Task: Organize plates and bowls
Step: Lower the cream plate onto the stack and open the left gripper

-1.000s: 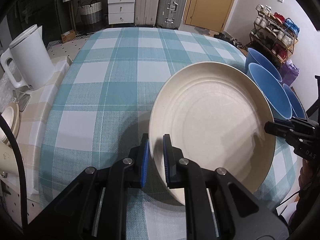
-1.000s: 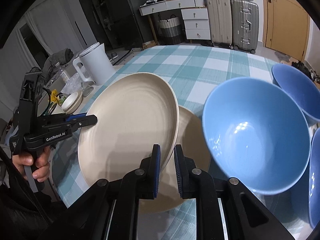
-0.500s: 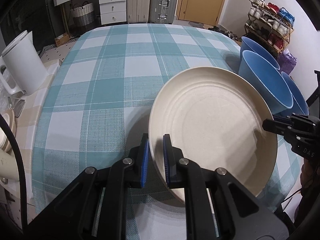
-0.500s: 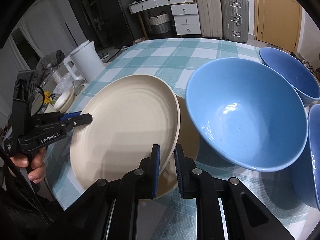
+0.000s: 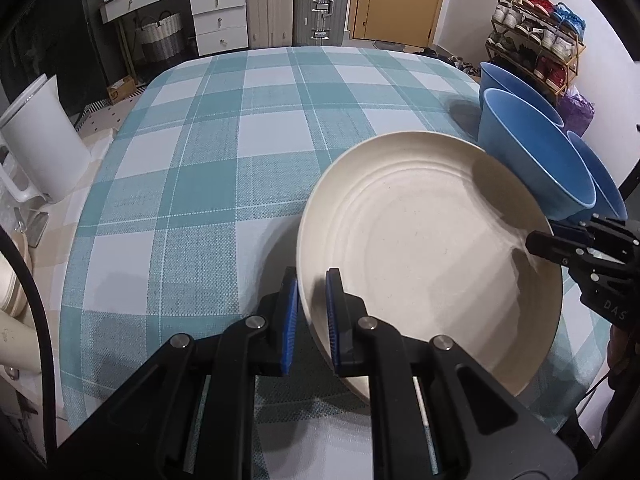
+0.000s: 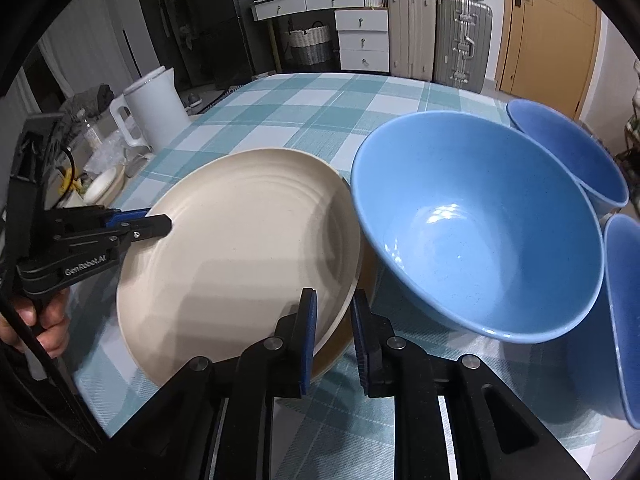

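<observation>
A cream plate (image 5: 432, 248) hangs tilted just above the checked tablecloth, held at opposite rims. My left gripper (image 5: 310, 312) is shut on its near-left rim; in the right wrist view that gripper (image 6: 156, 226) bites the plate (image 6: 240, 256) from the left. My right gripper (image 6: 332, 328) is shut on the right rim, seen from the left wrist as black jaws (image 5: 536, 244). A second cream plate (image 6: 340, 354) lies under that rim. Three blue bowls (image 6: 476, 232) (image 6: 568, 152) (image 6: 624, 312) stand right of the plates; the nearest almost touches the held plate.
A white kettle (image 5: 36, 148) stands at the table's left edge, with a small dish (image 6: 104, 184) and clutter beside it. A person's hand (image 6: 48, 320) grips the left tool. Bare checked tablecloth (image 5: 248, 128) stretches behind the plate. Drawers and suitcases stand beyond the table.
The held plate has come down and flattened over the lower plate, closer to the nearest blue bowl. The right jaws stand slightly wider than before.
</observation>
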`<action>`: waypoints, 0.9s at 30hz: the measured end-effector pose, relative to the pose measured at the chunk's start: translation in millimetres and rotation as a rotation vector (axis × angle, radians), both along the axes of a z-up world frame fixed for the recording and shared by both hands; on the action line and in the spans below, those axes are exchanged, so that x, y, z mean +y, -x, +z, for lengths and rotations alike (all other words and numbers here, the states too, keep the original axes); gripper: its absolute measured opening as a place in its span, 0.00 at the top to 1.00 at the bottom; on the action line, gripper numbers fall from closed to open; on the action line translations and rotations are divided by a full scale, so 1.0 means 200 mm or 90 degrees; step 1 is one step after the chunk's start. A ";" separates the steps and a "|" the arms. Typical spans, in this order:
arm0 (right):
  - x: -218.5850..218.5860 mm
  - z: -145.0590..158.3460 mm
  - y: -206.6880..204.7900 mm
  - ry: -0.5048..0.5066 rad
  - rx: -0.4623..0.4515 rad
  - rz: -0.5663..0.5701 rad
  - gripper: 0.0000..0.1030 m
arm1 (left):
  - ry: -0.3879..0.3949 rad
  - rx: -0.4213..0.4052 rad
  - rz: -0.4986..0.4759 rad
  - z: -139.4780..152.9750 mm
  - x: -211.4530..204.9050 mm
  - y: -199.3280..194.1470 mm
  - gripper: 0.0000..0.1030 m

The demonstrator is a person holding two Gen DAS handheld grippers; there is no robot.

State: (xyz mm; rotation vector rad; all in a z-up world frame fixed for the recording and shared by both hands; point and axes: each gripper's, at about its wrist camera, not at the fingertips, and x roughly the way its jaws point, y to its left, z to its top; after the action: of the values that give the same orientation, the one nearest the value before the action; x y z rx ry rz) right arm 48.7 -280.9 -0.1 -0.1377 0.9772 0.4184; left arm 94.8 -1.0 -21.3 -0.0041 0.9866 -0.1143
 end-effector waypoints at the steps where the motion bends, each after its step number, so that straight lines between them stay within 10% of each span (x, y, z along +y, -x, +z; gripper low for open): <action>1: 0.00 0.00 0.00 0.007 -0.005 0.000 0.83 | -0.002 0.000 -0.002 0.00 0.00 0.00 0.91; 27: 0.05 -0.05 0.05 0.084 -0.040 0.007 0.75 | -0.048 0.003 -0.013 -0.05 -0.05 -0.01 0.87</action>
State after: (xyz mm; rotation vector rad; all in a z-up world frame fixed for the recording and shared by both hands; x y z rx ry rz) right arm 39.5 -271.7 -11.0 -0.2744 0.9432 0.3571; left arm 96.8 -11.6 -32.2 0.0743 0.9950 -0.0960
